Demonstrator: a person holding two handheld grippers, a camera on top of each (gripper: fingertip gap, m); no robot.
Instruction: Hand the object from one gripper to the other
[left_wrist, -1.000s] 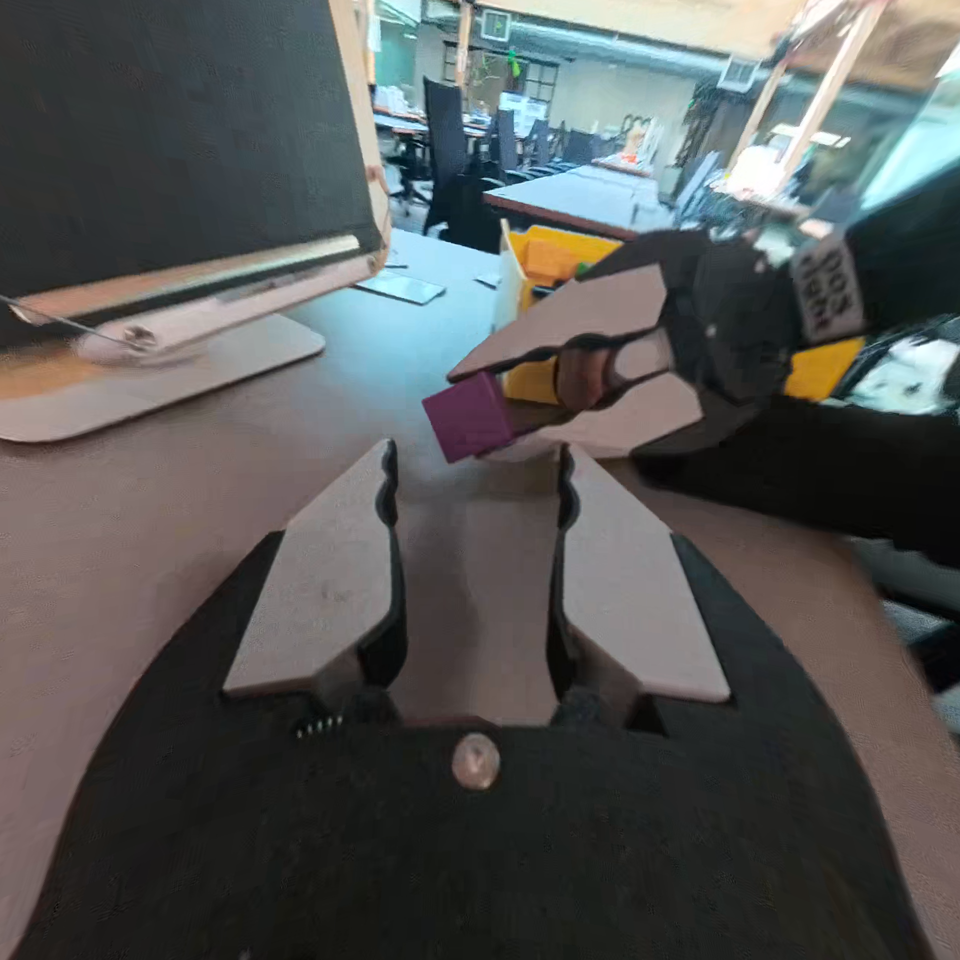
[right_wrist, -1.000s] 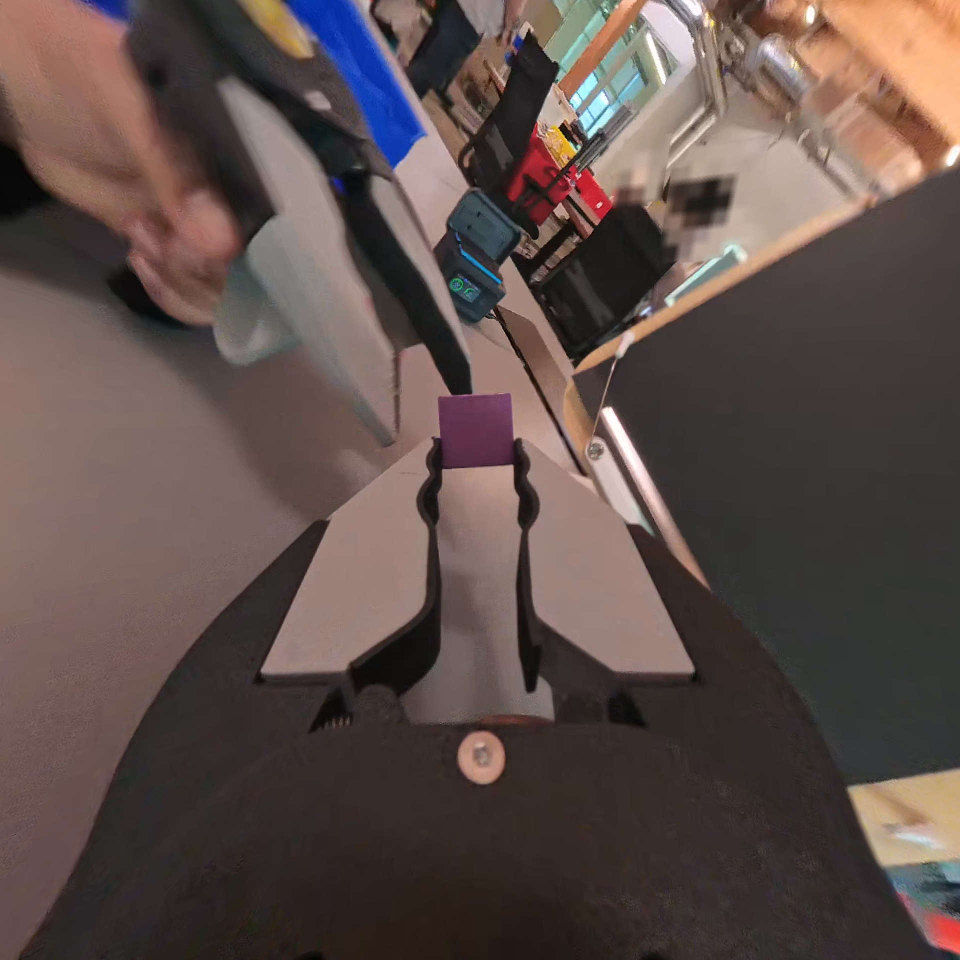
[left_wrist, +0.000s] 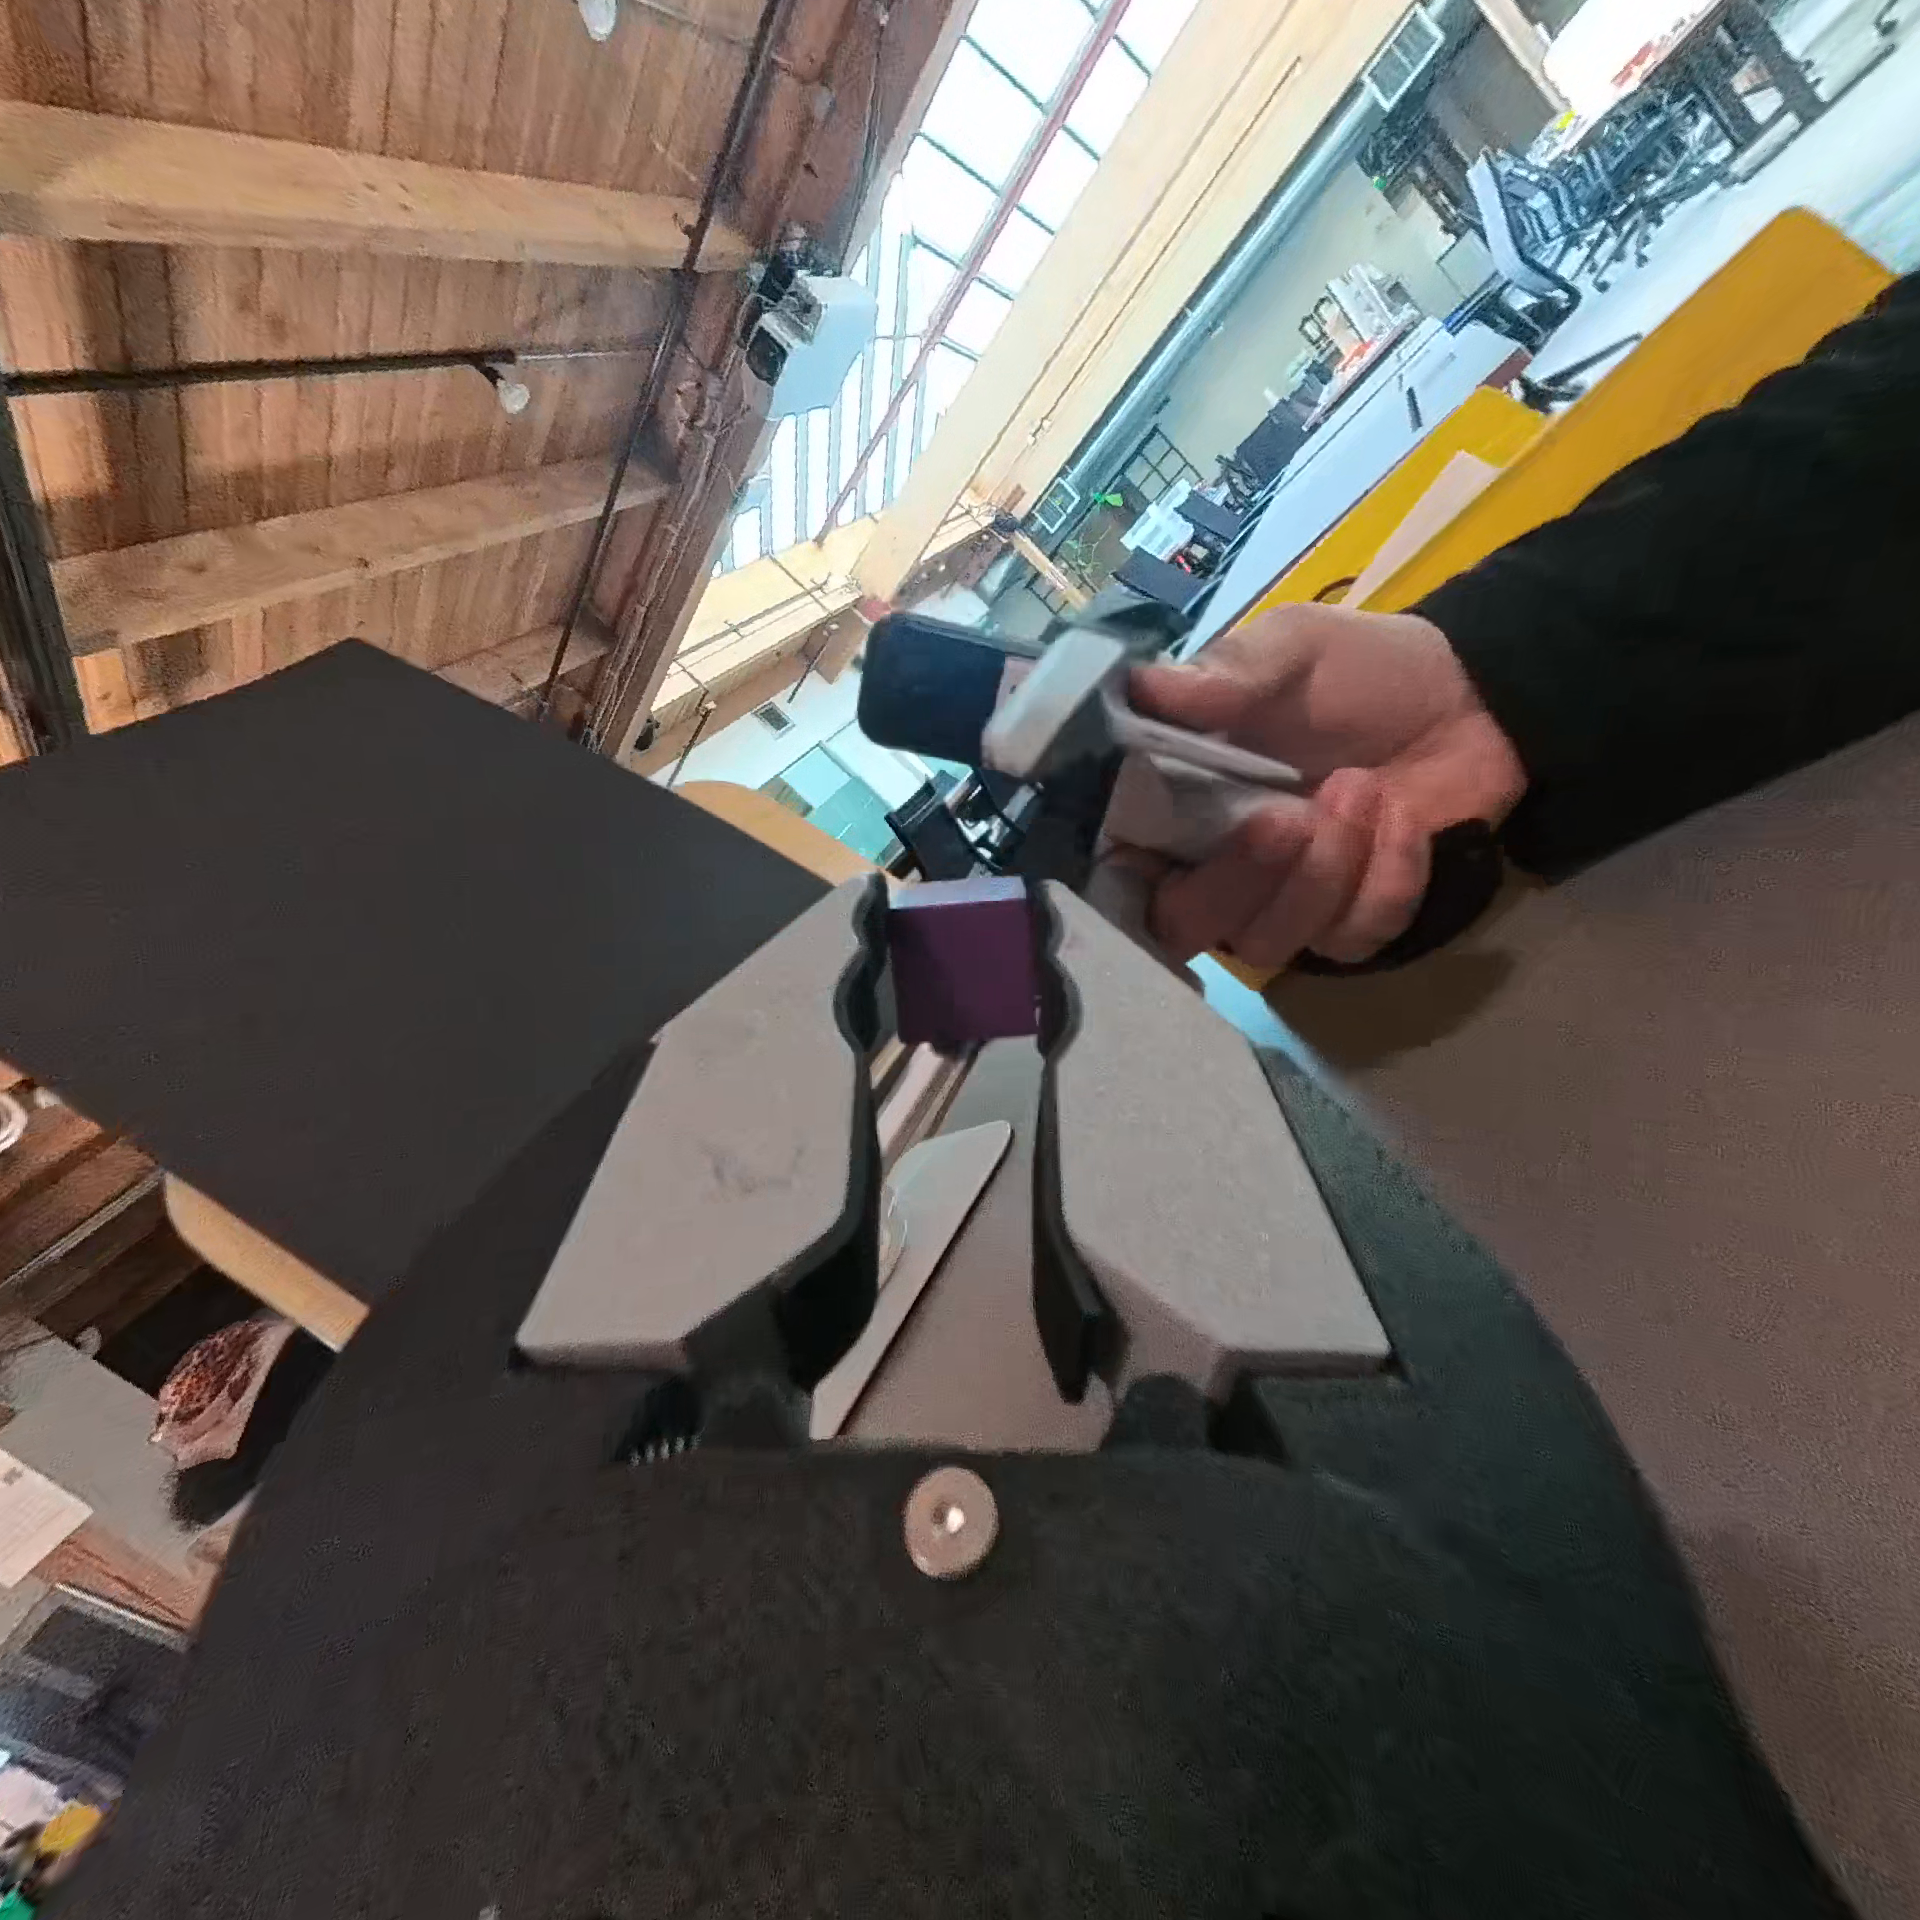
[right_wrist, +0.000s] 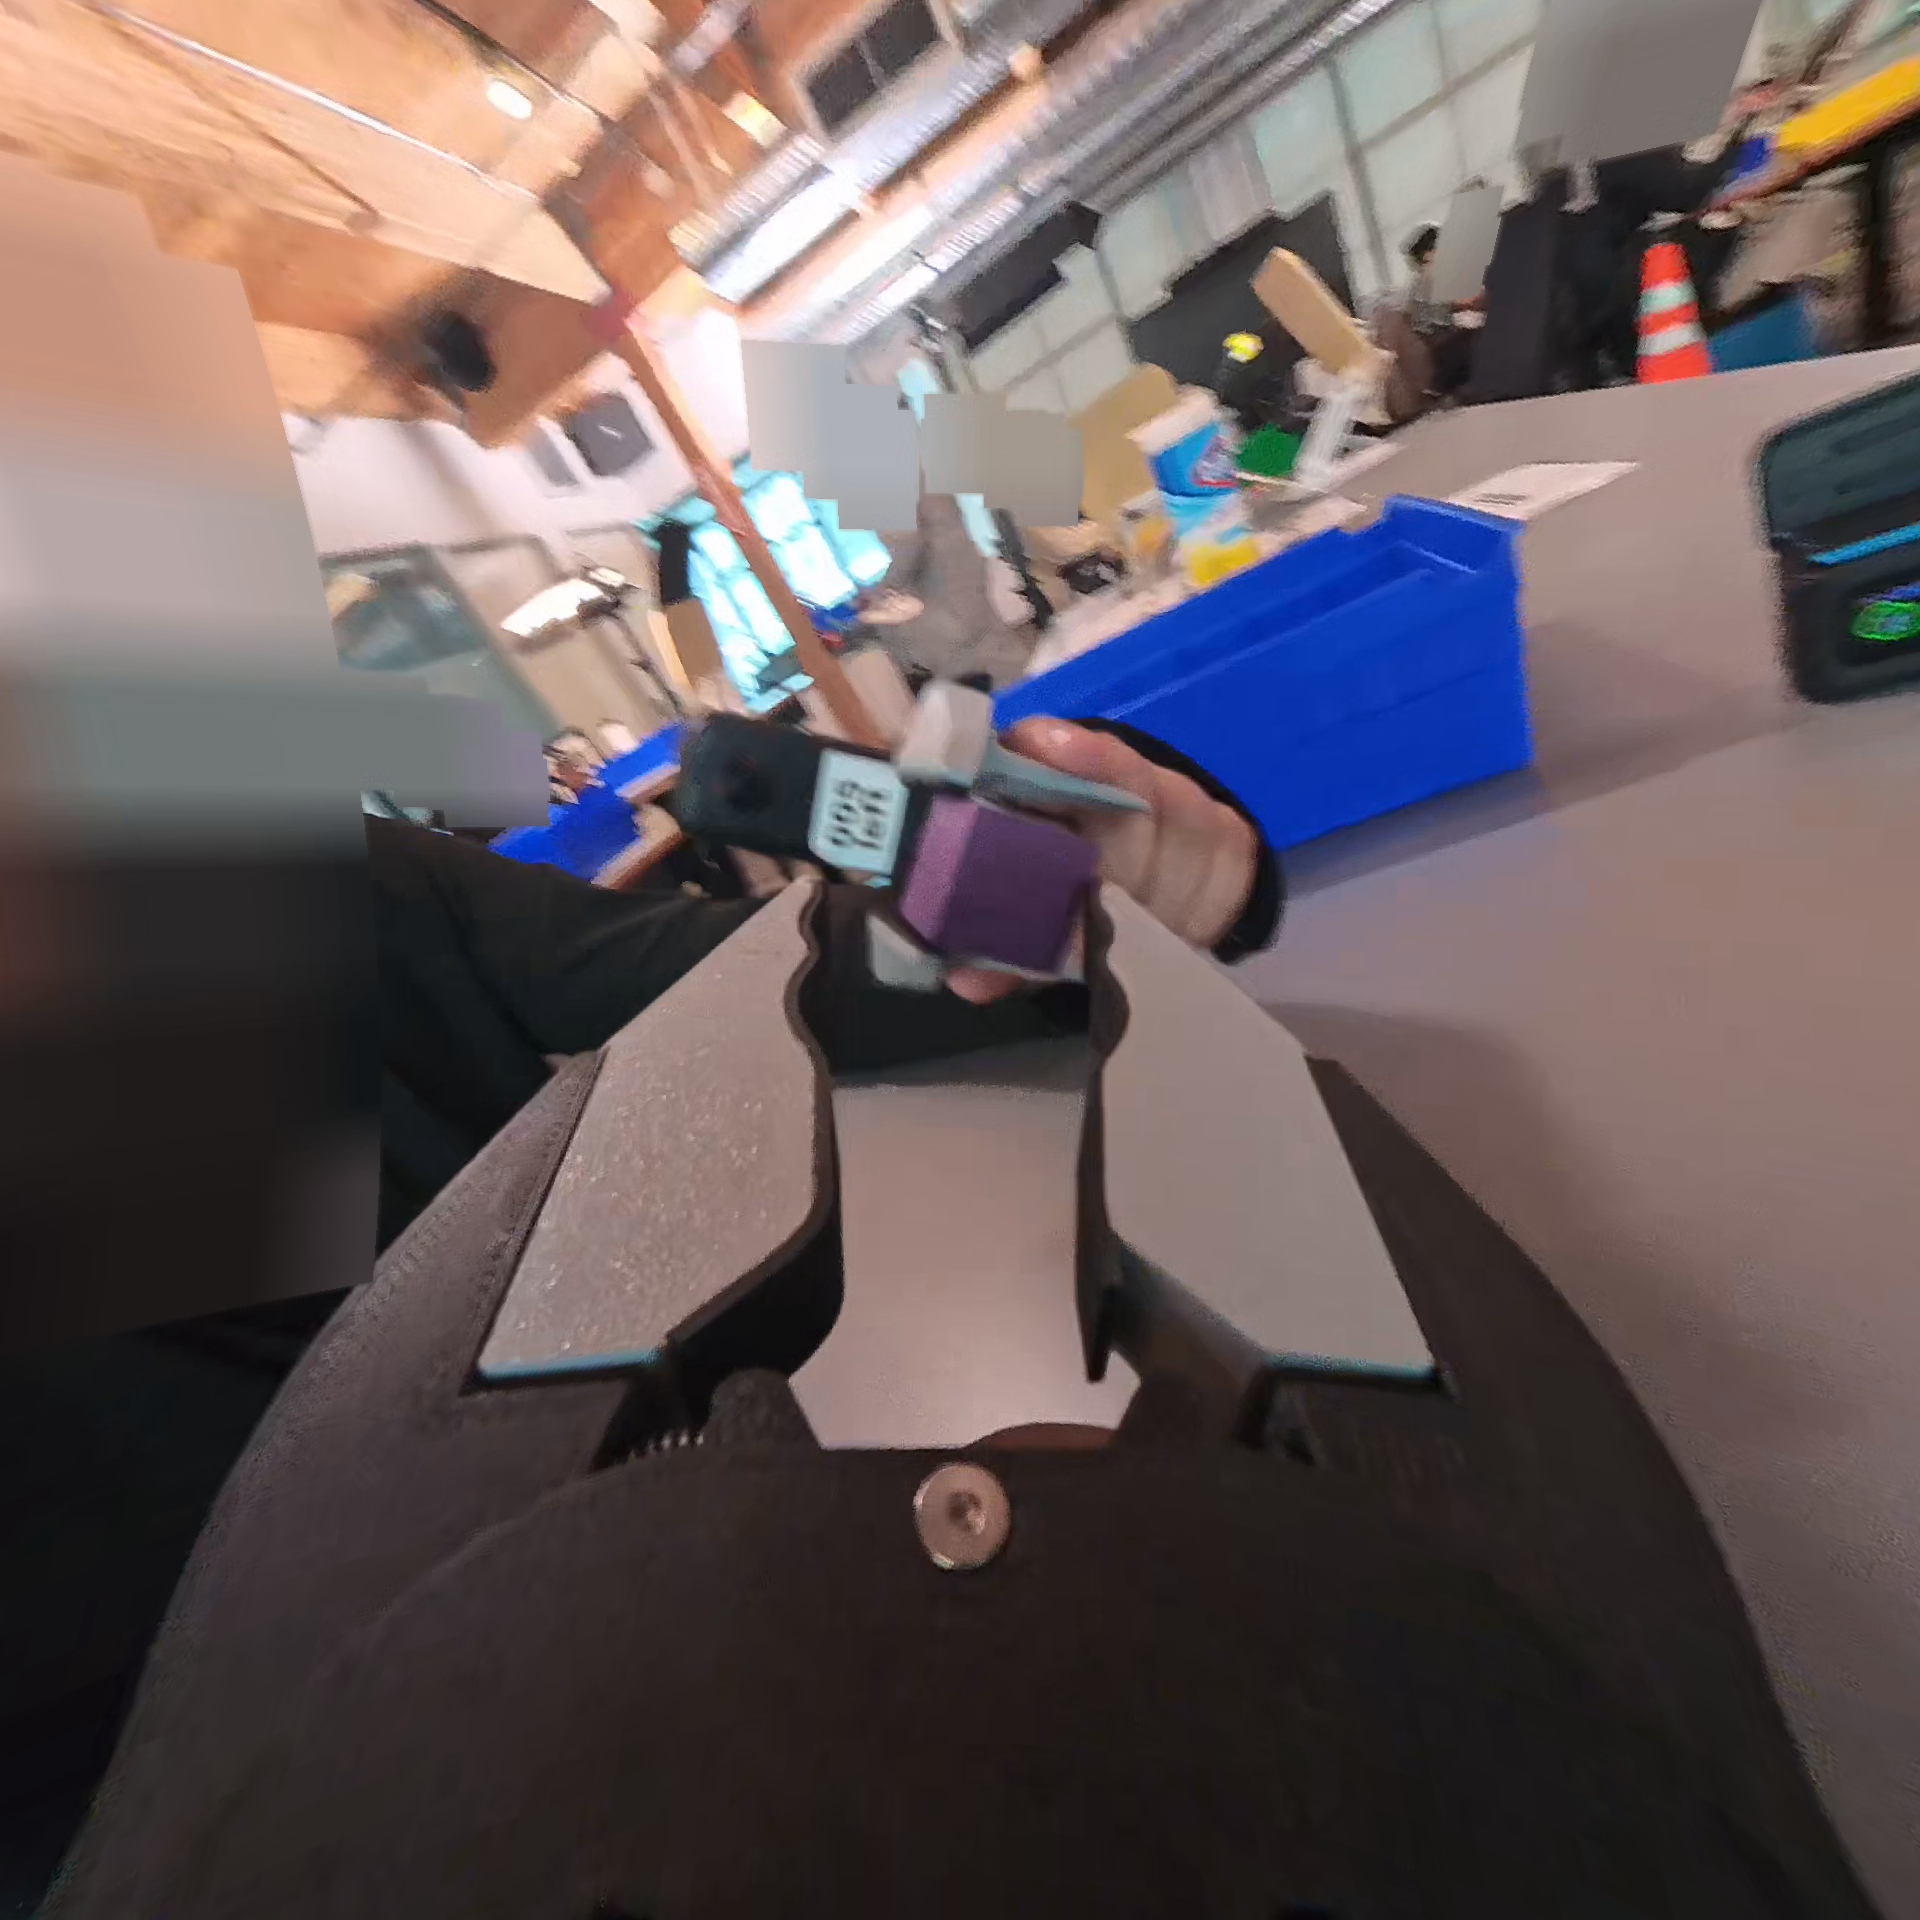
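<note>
Item: purple block, a small cube with matte, flat faces and squared edges, darker on its shaded side. Location: off the counter, pinched between the tips of the left gripper, whose jaws are closed on its two sides.

Left wrist view, left to right: a black panel with a pale wooden edge; the block in the grey fingers; a hand in a black sleeve holding the right gripper just beyond the block, apart from it; a yellow bin behind.

Right wrist view, left to right: the right gripper with jaws spread and nothing between them; the block ahead near its right fingertip, in the left gripper; a blue bin; a dark case with a green light.

Surface: plain grey counter. Room: timber ceiling, long skylights, desks, an orange cone.
</note>
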